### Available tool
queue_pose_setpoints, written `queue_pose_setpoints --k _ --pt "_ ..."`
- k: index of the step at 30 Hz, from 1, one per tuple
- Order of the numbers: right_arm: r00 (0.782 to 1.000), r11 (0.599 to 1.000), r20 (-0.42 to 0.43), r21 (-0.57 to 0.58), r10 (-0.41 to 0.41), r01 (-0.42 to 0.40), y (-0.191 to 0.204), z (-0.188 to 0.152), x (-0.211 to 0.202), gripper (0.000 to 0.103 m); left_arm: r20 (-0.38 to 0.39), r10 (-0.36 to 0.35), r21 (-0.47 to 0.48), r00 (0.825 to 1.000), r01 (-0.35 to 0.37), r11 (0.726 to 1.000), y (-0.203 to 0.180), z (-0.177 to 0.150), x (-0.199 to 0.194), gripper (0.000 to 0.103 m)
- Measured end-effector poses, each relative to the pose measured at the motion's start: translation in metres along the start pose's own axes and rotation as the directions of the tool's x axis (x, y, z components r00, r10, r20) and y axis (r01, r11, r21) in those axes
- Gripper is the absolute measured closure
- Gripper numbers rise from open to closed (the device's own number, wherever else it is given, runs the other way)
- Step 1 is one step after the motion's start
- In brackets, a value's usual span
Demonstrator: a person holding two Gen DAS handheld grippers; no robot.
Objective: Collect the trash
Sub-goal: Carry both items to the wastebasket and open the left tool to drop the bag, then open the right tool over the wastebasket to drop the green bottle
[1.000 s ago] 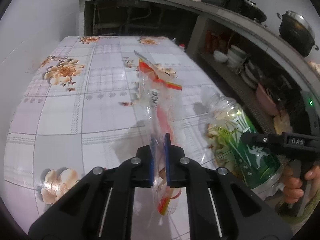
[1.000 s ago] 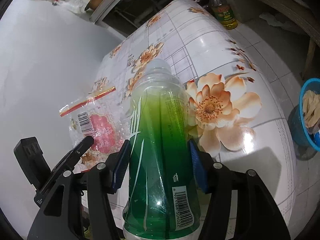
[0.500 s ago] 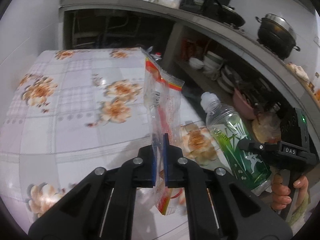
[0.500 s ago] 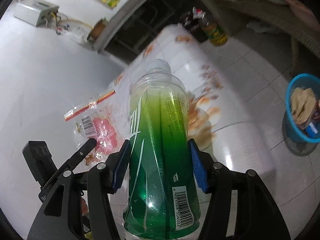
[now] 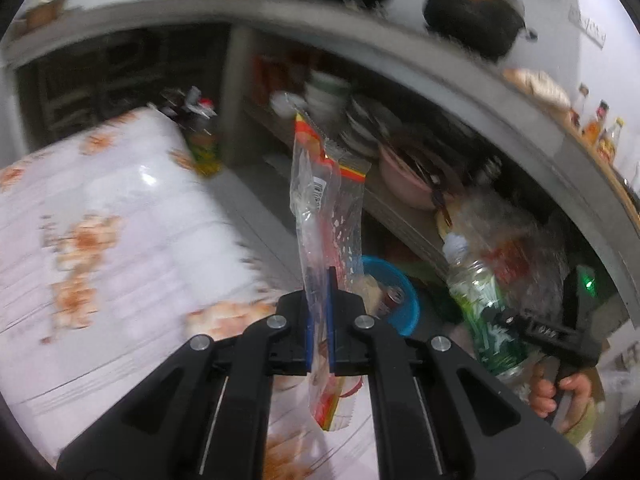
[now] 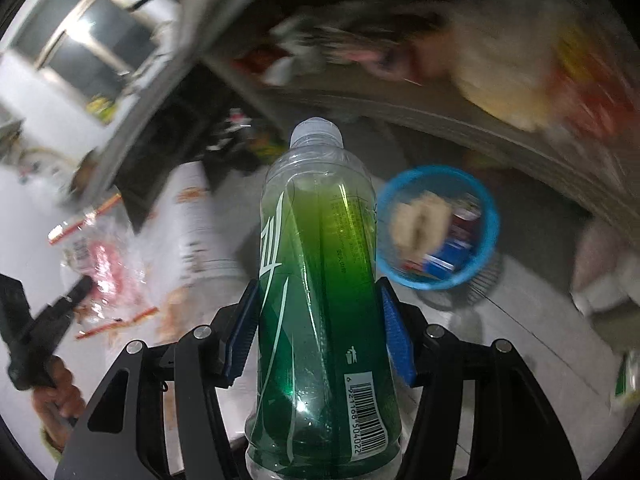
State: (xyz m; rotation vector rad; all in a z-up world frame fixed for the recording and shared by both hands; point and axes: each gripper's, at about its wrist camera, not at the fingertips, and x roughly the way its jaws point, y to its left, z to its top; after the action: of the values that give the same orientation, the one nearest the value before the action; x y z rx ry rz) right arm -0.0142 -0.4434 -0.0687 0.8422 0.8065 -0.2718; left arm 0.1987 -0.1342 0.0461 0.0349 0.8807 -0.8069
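Dim indoor light; heavy motion blur; fisheye-warped edges.

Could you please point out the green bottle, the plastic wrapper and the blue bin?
green bottle [image 6: 320, 300]: right wrist view, label.
plastic wrapper [image 5: 320, 216]: left wrist view, clear middle.
blue bin [image 6: 490, 216]: right wrist view, right rim.

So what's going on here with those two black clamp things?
A person is collecting trash with a handheld gripper in each hand. The left gripper pinches a clear plastic snack bag; the right gripper clamps a green plastic bottle. Both hang above the floor near a blue basket with rubbish already inside, beside the flowered table.
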Motion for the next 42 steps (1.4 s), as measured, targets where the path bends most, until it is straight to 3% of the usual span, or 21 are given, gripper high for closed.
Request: queue_pose_setpoints --k 4,6,13,17,22,26,30,33,37,42 --pt "0.999 0.996 -0.028 0.083 -0.037 0.039 -0.043 -0.006 0.02 0.047 -0.146 -0.024 0.032 0.989 0.029 0.999 -0.027 0.012 0.071 0.1" --pt "0.998 0.993 -0.041 0.113 -0.042 0.047 -0.057 -0.008 0.029 0.047 -0.232 -0.042 0.032 0.972 0.051 0.998 -0.039 0.015 0.111 0.1" --pt "0.996 0.978 -0.078 0.201 -0.045 0.06 -0.1 -0.004 0.058 0.047 -0.461 -0.08 -0.024 0.884 0.078 0.997 -0.078 0.018 0.253 0.1" --pt "0.995 0.968 -0.081 0.236 -0.063 0.081 -0.123 -0.001 0.063 0.047 -0.542 -0.101 -0.073 0.834 0.073 0.995 -0.094 0.012 0.32 0.099" --pt "0.992 0.956 -0.093 0.275 -0.082 0.105 -0.145 0.0 0.067 0.047 -0.586 -0.073 -0.113 0.807 0.008 0.994 -0.101 -0.002 0.393 0.098" --pt "0.989 0.949 -0.112 0.29 -0.093 0.123 -0.156 -0.002 0.075 0.047 -0.633 -0.037 -0.154 0.773 -0.079 0.985 -0.095 -0.023 0.433 0.059" --pt "0.986 0.953 -0.129 0.27 -0.107 0.139 -0.157 -0.002 0.084 0.047 -0.669 -0.019 -0.156 0.743 -0.115 0.981 -0.088 -0.037 0.442 0.057" --pt "0.982 0.961 -0.135 0.226 -0.129 0.157 -0.151 0.001 0.092 0.047 -0.651 0.001 -0.142 0.759 -0.122 0.982 -0.085 -0.031 0.432 0.053" --pt "0.971 0.98 -0.157 0.053 -0.182 0.192 -0.125 0.019 0.117 0.047 -0.617 0.018 -0.109 0.787 -0.109 0.988 -0.085 -0.008 0.403 0.053" --pt "0.939 0.942 -0.185 -0.232 -0.289 0.244 -0.086 0.054 0.181 0.046 -0.525 0.043 0.017 0.85 -0.04 0.999 -0.08 0.025 0.324 0.041"
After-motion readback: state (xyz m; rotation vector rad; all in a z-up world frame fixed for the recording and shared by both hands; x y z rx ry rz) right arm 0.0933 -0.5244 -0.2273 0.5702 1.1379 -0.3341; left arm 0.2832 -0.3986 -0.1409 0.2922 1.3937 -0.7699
